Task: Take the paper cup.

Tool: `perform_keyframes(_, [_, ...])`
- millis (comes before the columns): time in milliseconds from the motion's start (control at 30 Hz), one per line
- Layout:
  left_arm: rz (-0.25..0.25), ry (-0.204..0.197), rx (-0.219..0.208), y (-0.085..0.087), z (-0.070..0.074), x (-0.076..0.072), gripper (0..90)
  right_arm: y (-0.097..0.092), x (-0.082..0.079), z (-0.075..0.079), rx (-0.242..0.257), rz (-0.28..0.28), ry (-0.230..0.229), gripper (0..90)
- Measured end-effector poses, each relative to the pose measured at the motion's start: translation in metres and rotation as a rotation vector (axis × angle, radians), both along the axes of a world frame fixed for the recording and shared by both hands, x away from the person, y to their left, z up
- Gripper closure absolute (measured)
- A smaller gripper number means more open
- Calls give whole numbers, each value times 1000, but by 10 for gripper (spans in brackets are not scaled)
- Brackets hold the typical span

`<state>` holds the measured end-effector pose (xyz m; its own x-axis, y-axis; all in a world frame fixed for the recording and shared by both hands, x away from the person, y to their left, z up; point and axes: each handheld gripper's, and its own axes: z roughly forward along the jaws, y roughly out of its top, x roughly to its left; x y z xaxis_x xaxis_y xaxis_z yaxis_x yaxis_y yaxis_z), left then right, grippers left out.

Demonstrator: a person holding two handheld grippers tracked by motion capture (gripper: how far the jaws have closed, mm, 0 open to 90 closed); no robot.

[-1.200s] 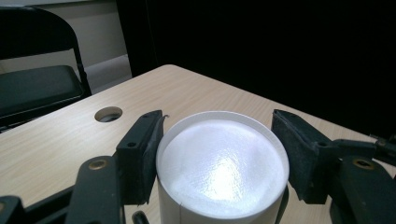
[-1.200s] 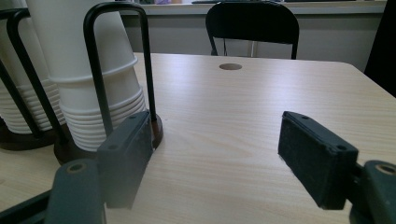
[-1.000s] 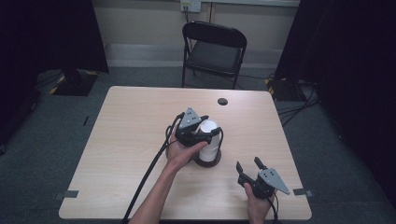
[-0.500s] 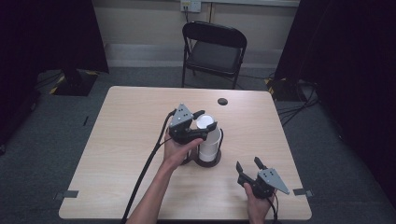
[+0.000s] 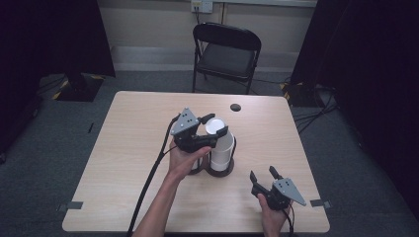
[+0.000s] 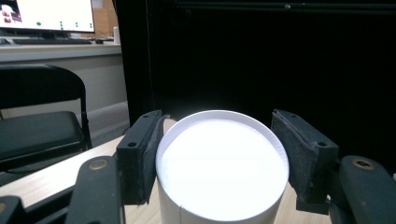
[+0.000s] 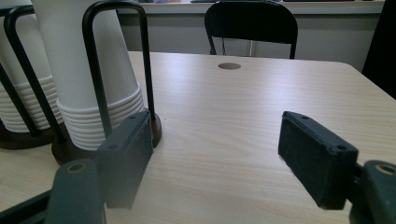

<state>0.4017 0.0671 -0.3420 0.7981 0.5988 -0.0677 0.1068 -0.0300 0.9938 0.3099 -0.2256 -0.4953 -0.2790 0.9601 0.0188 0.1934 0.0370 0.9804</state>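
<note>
White paper cups (image 5: 220, 143) are seen stacked upside down in a black wire rack (image 5: 220, 168) at the middle of the pale wooden surface (image 5: 128, 148), and the left hand-held gripper (image 5: 213, 126) is held at the top of the stack with its jaws set on either side of the uppermost cup (image 6: 222, 170); whether they are pressing it or just beside it cannot be told, though the placement suggests one cup is to be lifted off. The right hand-held gripper (image 5: 262, 175) is held low at the near right with its jaws apart and empty, apparently kept clear of the rack.
</note>
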Motion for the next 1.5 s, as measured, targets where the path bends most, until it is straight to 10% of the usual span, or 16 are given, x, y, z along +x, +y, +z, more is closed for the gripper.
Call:
perform_keyframes(767, [-35,119,-87,38,-13,-34,362,7,4,1,-44,-53,22,377])
perform_keyframes(1500, [-53,209,-135,54,-49,-64,362,60,-20,12,-71,179,-43,510])
